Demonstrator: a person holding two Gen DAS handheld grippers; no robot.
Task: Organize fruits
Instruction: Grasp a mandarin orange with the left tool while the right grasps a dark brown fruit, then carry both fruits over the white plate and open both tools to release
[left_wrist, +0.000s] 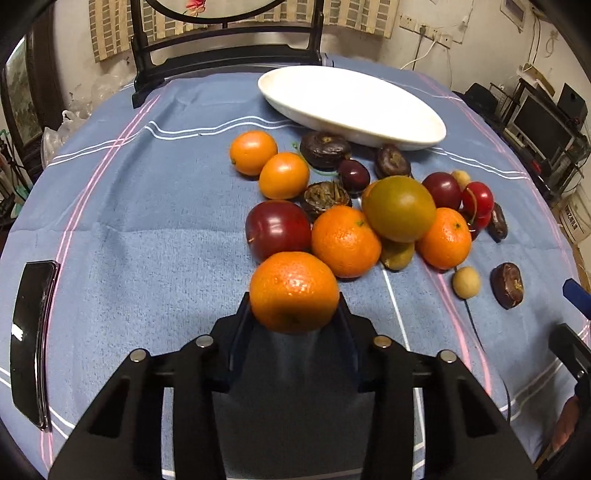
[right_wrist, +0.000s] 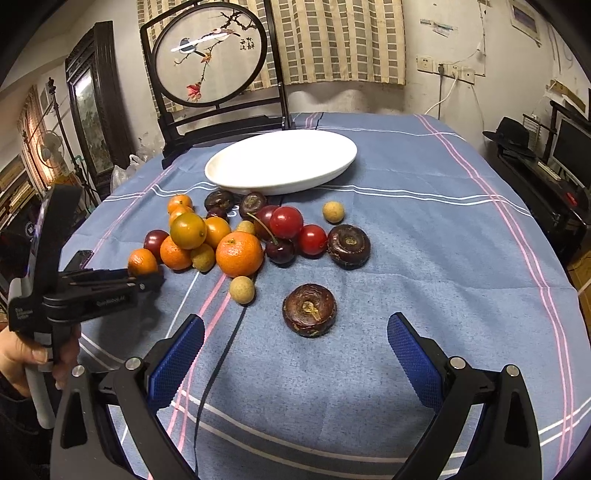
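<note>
My left gripper (left_wrist: 293, 295) is shut on a mandarin (left_wrist: 294, 291) at the near edge of the fruit pile, one pad on each side of it. The pile holds more mandarins (left_wrist: 345, 242), a greenish-orange fruit (left_wrist: 399, 208), a dark red plum (left_wrist: 277, 229), cherries (right_wrist: 286, 221), longans (right_wrist: 242, 290) and dark water chestnuts (left_wrist: 325, 149). Behind it a white oval plate (left_wrist: 351, 103) lies bare. In the right wrist view, my right gripper (right_wrist: 295, 320) stands open low over the cloth, with one water chestnut (right_wrist: 309, 310) just ahead between its blue pads (right_wrist: 181, 354). The left gripper (right_wrist: 155, 277) is seen at the left with the mandarin (right_wrist: 142, 261).
A blue striped cloth (right_wrist: 424, 258) covers the table. A black phone (left_wrist: 31, 339) lies near the left edge. A round embroidered screen on a dark stand (right_wrist: 207, 59) rises behind the plate. A thin black cord (right_wrist: 221, 354) runs across the cloth. A hand (right_wrist: 22, 354) grips the left tool.
</note>
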